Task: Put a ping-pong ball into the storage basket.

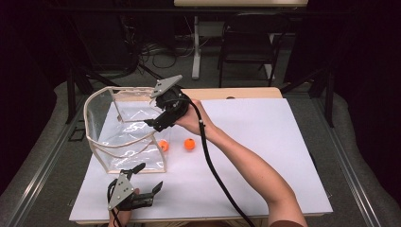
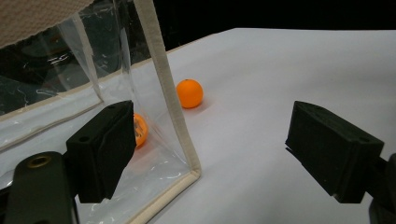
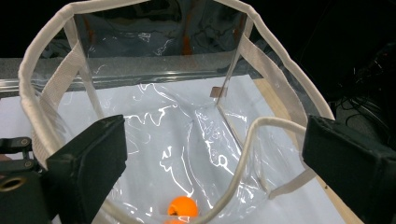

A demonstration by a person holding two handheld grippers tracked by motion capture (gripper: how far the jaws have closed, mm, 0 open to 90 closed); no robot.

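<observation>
Clear tote bag [image 1: 124, 137] with orange balls, both claws spread wide

Right claw [image 1: 153, 124] hangs over the bag's open top, holding nothing; one orange ball [image 3: 182, 206] sits inside at the bottom. Second ball [image 1: 189, 144] lies on the white surface [image 1: 265, 142] just beside the bag. Left claw [image 1: 147, 177] hovers empty near the bag's front corner.

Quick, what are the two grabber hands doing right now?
Left gripper: open, holding nothing, near the clear bag's corner.
Right gripper: open, holding nothing, above the bag's opening.
</observation>
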